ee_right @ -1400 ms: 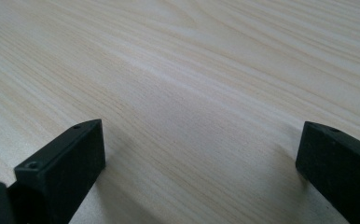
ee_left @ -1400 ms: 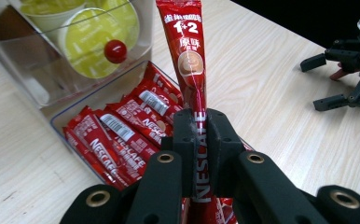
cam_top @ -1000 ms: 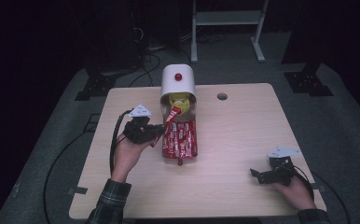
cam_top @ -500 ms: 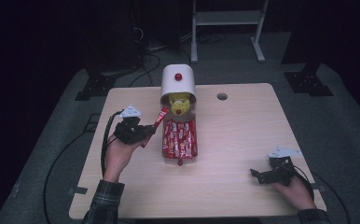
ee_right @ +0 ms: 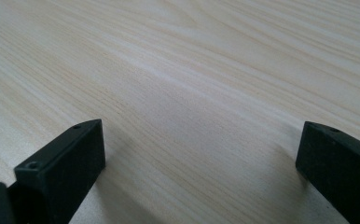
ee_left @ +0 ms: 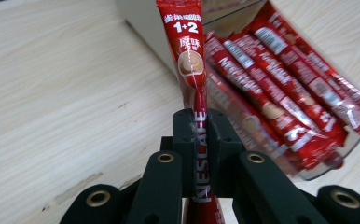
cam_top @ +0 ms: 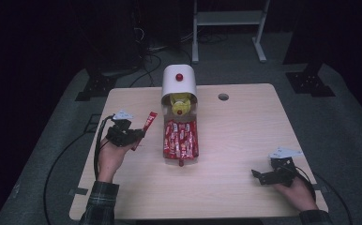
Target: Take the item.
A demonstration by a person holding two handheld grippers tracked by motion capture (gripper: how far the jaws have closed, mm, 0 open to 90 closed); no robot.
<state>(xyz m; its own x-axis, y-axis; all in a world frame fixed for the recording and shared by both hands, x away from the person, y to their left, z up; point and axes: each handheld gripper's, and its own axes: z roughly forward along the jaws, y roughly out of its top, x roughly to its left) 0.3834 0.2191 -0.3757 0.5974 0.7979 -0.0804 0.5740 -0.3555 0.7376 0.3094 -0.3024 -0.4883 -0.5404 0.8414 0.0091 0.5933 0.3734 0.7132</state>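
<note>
In the left gripper view, "NESCAFE" can be read in white capitals running up the lower part of the red coffee stick (ee_left: pixel 194 84), right where it is pinched between the black jaws of the left gripper (ee_left: pixel 200 154). Higher on the stick a round picture of a coffee cup is printed, and above it "1+2" in white under a line of Chinese characters. The stick is narrow, glossy and crimped in the middle, and is held upright above the wooden table (ee_left: pixel 52 93). The left gripper (cam_top: pixel 137 136) is thus clamped on the stick (cam_top: pixel 148 123), off the table surface and just left of the clear tray (cam_top: pixel 181 159). In that tray more red sticks of the same kind (ee_left: pixel 280 88) are laid side by side. Behind the tray a white dispenser (cam_top: pixel 179 84) with a red knob is seen. At the near right corner, the right gripper (cam_top: pixel 259 176) is rested on the table with its jaws spread wide and nothing between them.
</note>
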